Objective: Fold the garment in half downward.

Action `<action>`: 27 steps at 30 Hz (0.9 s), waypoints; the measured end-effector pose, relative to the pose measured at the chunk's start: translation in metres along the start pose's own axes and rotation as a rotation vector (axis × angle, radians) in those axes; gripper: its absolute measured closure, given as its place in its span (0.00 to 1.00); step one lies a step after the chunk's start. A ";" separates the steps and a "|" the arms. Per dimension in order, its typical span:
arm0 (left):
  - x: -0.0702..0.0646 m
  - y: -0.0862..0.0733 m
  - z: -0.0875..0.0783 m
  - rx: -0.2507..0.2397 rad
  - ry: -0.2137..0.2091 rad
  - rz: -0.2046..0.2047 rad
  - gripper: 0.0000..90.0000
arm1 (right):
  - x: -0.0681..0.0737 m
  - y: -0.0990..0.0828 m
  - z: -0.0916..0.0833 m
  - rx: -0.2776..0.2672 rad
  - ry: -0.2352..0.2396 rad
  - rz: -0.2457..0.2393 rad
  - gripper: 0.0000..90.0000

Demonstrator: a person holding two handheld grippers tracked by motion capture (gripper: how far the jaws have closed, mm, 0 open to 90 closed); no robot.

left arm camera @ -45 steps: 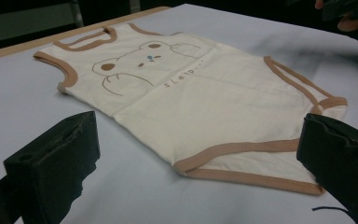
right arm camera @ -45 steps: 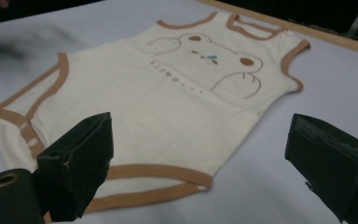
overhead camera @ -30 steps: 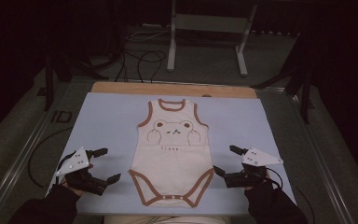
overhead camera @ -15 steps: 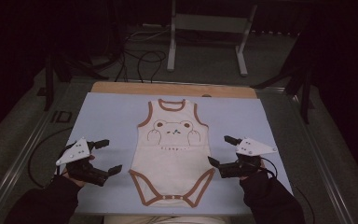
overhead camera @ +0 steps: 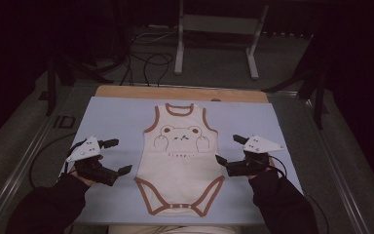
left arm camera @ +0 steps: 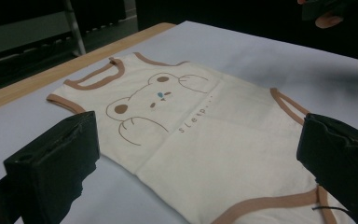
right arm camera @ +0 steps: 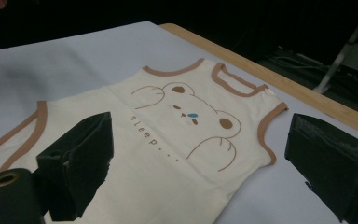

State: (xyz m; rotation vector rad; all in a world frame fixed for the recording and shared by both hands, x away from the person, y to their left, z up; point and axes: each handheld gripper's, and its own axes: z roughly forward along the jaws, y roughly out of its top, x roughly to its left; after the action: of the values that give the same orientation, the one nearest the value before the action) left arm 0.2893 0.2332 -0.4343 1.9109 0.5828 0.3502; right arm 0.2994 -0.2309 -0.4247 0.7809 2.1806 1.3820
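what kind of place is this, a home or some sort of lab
Most likely a lab or recording studio, not a home. A bodysuit lies flat on a pale mat over a bench, with dark surroundings, loose cables on the floor and a metal stand behind.

The table (overhead camera: pixel 117 112) is seen from above, facing forward; the bodysuit (left arm camera: pixel 205 135) is viewed low, close, from opposite sides.
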 end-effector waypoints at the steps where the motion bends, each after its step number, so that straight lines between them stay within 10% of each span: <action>1: 0.001 0.001 0.001 0.004 0.002 0.001 0.00 | -0.002 0.001 0.002 0.005 -0.004 0.005 0.09; 27: 0.014 0.019 0.041 0.074 0.015 0.014 0.00 | -0.012 0.010 0.047 0.061 0.011 0.019 0.09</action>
State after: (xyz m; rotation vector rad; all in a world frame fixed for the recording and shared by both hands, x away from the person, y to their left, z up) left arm 0.3256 0.2025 -0.4333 1.9852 0.5998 0.3560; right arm 0.3402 -0.2042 -0.4334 0.8203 2.2390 1.3372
